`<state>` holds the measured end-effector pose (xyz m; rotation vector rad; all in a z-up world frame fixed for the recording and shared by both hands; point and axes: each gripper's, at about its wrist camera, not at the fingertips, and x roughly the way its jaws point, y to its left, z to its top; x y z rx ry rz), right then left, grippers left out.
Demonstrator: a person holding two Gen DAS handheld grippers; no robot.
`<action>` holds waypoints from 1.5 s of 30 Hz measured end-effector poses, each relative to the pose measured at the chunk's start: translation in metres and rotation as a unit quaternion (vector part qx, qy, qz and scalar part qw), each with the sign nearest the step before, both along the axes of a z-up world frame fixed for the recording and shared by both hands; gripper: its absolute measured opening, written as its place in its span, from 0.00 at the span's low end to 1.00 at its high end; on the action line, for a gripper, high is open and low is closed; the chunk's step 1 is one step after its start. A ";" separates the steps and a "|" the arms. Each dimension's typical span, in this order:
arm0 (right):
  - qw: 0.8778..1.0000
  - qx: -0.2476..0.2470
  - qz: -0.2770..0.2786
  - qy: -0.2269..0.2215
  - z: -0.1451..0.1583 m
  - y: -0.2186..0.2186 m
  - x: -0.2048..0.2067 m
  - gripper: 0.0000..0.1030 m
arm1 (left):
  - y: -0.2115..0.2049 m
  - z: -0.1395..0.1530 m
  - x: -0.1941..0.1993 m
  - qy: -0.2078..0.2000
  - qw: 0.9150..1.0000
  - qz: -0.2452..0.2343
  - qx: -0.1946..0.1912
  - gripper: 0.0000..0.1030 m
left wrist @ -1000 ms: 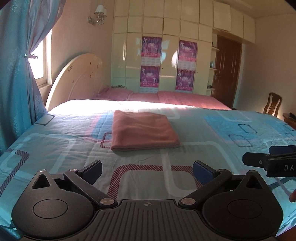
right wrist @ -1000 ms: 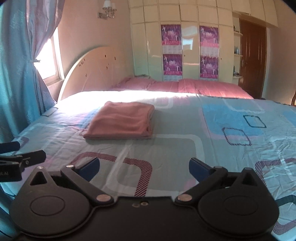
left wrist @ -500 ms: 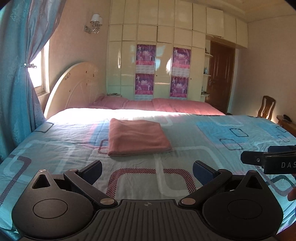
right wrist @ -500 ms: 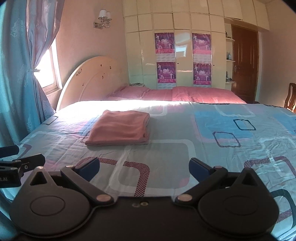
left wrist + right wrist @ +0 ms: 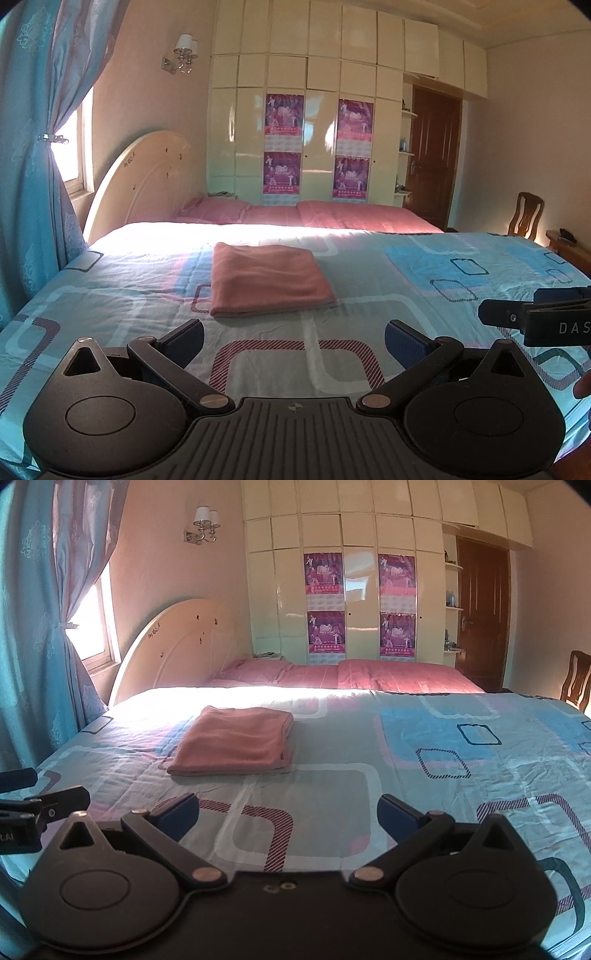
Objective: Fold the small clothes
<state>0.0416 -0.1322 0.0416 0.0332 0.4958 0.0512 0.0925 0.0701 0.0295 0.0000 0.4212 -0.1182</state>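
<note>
Both claws further back vs 1 s ago: left claw (image 5: 293,341) & right claw (image 5: 288,812) spread empty, folded pink cloth (image 5: 267,280) well ahead.

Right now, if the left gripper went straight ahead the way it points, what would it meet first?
Probably the folded pink cloth lying flat on the patterned bedsheet. The left gripper is open and empty, aimed roughly at it; if it travels low, the sheet comes first. Depth is unclear.

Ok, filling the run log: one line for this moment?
pink cloth: folded on bed | left gripper: open, empty | right gripper: open, empty
</note>
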 end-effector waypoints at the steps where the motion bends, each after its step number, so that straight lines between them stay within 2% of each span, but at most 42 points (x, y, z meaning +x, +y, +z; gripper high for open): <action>1: 1.000 0.000 0.000 -0.001 0.000 0.000 0.000 0.99 | 0.001 0.000 0.000 -0.001 1.000 0.000 0.000 1.00; 45: 1.000 -0.005 0.012 -0.005 0.006 -0.012 -0.002 0.99 | -0.007 0.002 -0.001 -0.005 1.000 0.015 0.003 1.00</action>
